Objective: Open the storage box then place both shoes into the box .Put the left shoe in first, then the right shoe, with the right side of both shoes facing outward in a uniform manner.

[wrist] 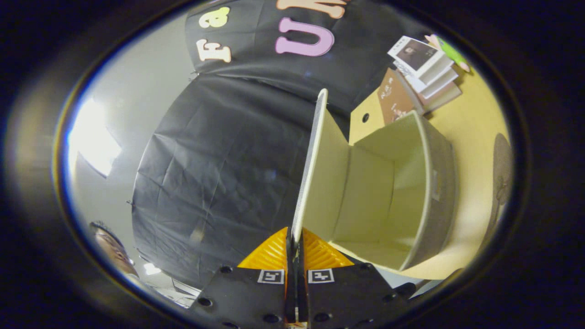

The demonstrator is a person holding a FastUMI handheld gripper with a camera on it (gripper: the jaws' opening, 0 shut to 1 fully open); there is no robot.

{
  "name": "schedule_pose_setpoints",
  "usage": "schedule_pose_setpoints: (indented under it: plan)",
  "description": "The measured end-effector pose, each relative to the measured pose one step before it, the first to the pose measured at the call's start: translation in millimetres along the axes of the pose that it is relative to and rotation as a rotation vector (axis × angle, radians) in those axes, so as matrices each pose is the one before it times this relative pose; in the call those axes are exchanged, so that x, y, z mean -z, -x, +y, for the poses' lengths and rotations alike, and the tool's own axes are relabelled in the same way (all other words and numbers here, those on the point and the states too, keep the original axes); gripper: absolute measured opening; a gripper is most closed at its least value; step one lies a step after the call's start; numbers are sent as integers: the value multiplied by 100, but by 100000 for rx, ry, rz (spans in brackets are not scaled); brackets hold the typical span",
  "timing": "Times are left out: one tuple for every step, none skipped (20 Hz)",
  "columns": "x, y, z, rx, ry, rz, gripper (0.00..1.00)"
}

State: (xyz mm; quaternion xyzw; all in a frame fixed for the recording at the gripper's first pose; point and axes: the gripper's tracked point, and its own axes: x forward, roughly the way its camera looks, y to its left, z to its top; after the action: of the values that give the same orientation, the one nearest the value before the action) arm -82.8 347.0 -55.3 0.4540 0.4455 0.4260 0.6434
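The view is rolled sideways. A grey storage box [441, 183] with a pale cream inside stands open on the yellow table [475, 137], and its inside is bare. Its lid [320, 173] is swung up, seen edge-on, running straight ahead from my fingers. My gripper [295, 240] is shut on the lid's near edge, with one finger pressed on each face of it.
A stack of books [427, 73] lies on the table beyond the box, next to a brown booklet [395, 98]. A round dark hole [365, 117] sits in the tabletop. The black cloth wall [219, 173] hangs behind the lid. A person's head [112, 249] is beside the cloth.
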Motion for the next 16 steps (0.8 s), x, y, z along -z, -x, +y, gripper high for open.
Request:
schedule_pose_setpoints:
  plan:
    - [82,-1048,1017,-880,1714,231,5]
    - [52,-851,995,-618,1960,-205,5]
    - [-37,-1070,900,-513,2098,-325,5]
    - [368,-1060,686,-337,2031,474,5]
    - [312,-989,353,179,1866,522,5]
    - [196,-1332,738,114,1787,816,5]
    - [303,-1251,549,399,1659,1052,5]
    - [476,-1071,552,512,2034,754,5]
    - [363,-974,682,57,2368,577,5]
    - [367,-948,452,268,1852,448,5]
    - [119,-1087,214,54,1002,314,5]
    - [319,-1196,-102,227,463,652,5]
    - [289,-1115,-114,122,4,933,5]
    - [292,-887,-33,446,354,903,5]
    - [170,-865,-119,921,427,549,13]
    - [251,-625,85,889,721,668,20]
